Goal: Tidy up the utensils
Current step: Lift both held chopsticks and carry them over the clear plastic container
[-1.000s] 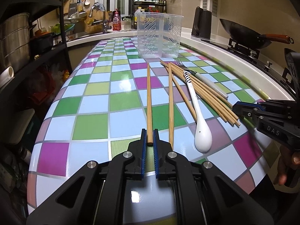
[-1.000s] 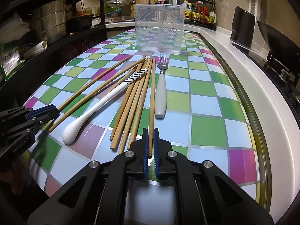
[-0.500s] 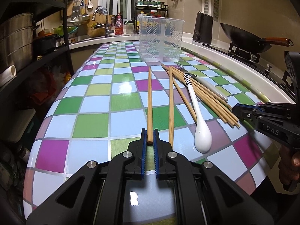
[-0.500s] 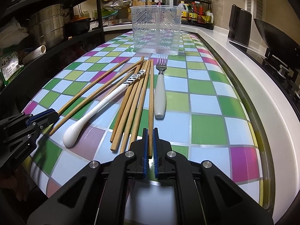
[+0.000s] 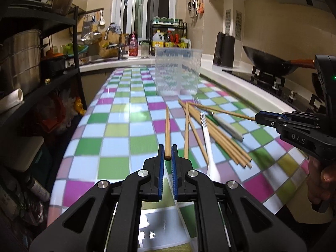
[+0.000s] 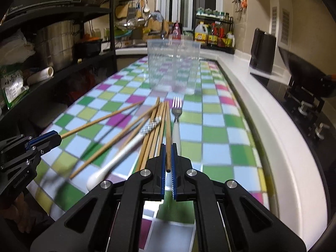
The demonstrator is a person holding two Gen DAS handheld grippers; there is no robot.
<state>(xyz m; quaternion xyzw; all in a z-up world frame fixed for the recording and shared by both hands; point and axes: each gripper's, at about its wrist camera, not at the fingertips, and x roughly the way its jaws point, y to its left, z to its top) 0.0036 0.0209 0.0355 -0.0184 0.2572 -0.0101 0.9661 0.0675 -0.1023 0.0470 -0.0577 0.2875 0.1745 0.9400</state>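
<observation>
Left gripper [image 5: 167, 152] pinches one chopstick [image 5: 167, 129] by its near end; right gripper [image 6: 168, 154] likewise grips another chopstick [image 6: 168, 126]. Remaining chopsticks [image 6: 153, 134], spoon [image 6: 117, 157] and fork [image 6: 176, 121] lie on the table [image 6: 216, 130] before the bin [image 6: 173, 65].

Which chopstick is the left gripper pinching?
The lone chopstick farthest left, apart from the bundle by the white spoon; the left gripper clamps its near end.

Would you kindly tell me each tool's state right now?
Left tool: closed on a chopstick.
Right tool: closed on another chopstick.
</observation>
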